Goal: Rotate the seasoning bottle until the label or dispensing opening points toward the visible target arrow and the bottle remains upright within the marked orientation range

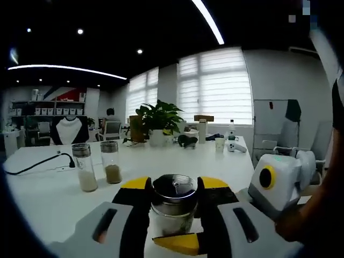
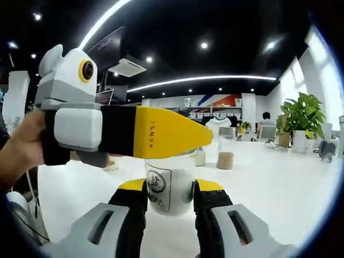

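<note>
1. Bottle (image 1: pixel 173 207) upright on the white table (image 1: pixel 48 199), long axis vertical, steel cap up; in the right gripper view its label (image 2: pixel 156 189) faces the camera.
2. Left gripper (image 1: pixel 173 209) clamps the bottle at its cap.
3. Right gripper (image 2: pixel 171 196) clamps the bottle's body.
4. Two jars (image 1: pixel 85 166) stand beyond the bottle, well apart from it.

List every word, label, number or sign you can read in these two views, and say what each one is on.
"盐": large character on the white label of the seasoning bottle between the right hand-held gripper jaws.
Small print under that character: too small to read.
"KENS…": small vertical lettering on the yellow jaw of the left hand-held gripper; blurred, later letters uncertain.
Left gripper view: no readable text on the bottle's metal lid or the two jars.
</note>
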The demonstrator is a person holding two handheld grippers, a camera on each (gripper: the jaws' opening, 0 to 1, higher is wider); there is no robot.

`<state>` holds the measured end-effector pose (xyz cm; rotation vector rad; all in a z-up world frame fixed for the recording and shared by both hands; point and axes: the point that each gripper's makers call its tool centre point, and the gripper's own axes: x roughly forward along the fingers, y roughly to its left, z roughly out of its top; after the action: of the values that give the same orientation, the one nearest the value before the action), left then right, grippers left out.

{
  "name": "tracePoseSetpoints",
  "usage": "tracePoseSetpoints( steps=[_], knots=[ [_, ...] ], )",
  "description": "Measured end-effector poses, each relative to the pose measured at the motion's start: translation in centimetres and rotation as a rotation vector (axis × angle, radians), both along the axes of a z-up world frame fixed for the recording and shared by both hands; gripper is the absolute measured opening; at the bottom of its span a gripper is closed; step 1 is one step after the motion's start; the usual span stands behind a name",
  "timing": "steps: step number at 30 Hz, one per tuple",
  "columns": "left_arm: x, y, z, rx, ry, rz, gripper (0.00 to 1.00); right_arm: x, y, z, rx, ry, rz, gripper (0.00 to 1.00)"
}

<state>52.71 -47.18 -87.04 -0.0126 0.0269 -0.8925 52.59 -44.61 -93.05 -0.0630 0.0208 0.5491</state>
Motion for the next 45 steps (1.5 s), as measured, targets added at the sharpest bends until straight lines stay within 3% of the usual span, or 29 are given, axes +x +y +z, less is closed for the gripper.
tracePoseSetpoints(
  steps=[2, 3, 5, 10, 11, 13, 15, 18, 23, 29, 35, 37, 41, 45],
  knots=[
    [0.3, 0.7, -0.3, 0.018, 0.014, 0.067, 0.37, 0.2, 0.2, 0.1, 0.000, -0.001, 0.002, 0.31],
    [0.3, 1.0, -0.6, 0.063, -0.002, 0.096, 0.37, 0.3, 0.4, 0.2, 0.007, 0.004, 0.008, 0.31],
    [0.3, 1.5, -0.7, 0.086, -0.018, 0.141, 0.37, 0.4, 0.7, 0.4, 0.022, 0.010, 0.010, 0.31],
    [0.1, 2.6, -0.4, 0.076, -0.036, 0.203, 0.36, 0.4, 2.1, 0.4, 0.012, 0.002, 0.034, 0.31],
    [0.3, 3.3, -0.2, 0.058, -0.029, 0.253, 0.37, 0.4, 2.3, 0.3, 0.008, 0.003, 0.041, 0.31],
    [0.4, 4.3, -0.2, 0.110, -0.070, 0.318, 0.37, 0.4, 2.8, 0.1, -0.001, 0.007, 0.050, 0.31],
    [0.3, 4.4, -0.4, 0.097, -0.053, 0.329, 0.37, 0.4, 3.2, -0.1, 0.002, 0.016, 0.058, 0.31],
    [0.4, 4.8, -0.1, 0.010, -0.024, 0.339, 0.35, 0.4, 3.4, -0.3, 0.005, 0.021, 0.063, 0.31],
    [0.6, 5.1, -0.5, -0.003, -0.005, 0.346, 0.34, 0.5, 3.7, -0.8, -0.016, 0.031, 0.068, 0.31],
    [1.1, 6.0, -0.4, -0.075, 0.013, 0.361, 0.33, 0.4, 4.0, -0.6, -0.008, 0.023, 0.084, 0.31],
    [1.3, 6.1, -0.2, -0.076, 0.000, 0.357, 0.33, 0.7, 4.3, -0.6, -0.007, 0.023, 0.101, 0.31],
    [1.4, 6.5, -0.2, -0.077, -0.001, 0.363, 0.33, 0.6, 4.7, -0.8, 0.005, 0.038, 0.139, 0.32],
    [1.9, 7.5, 0.1, -0.076, -0.019, 0.395, 0.33, 0.9, 4.3, -2.1, -0.010, 0.086, 0.117, 0.40],
    [2.4, 8.7, 0.1, -0.071, -0.027, 0.424, 0.33, 0.7, 4.1, -2.3, 0.006, 0.101, 0.119, 0.41]
  ],
)
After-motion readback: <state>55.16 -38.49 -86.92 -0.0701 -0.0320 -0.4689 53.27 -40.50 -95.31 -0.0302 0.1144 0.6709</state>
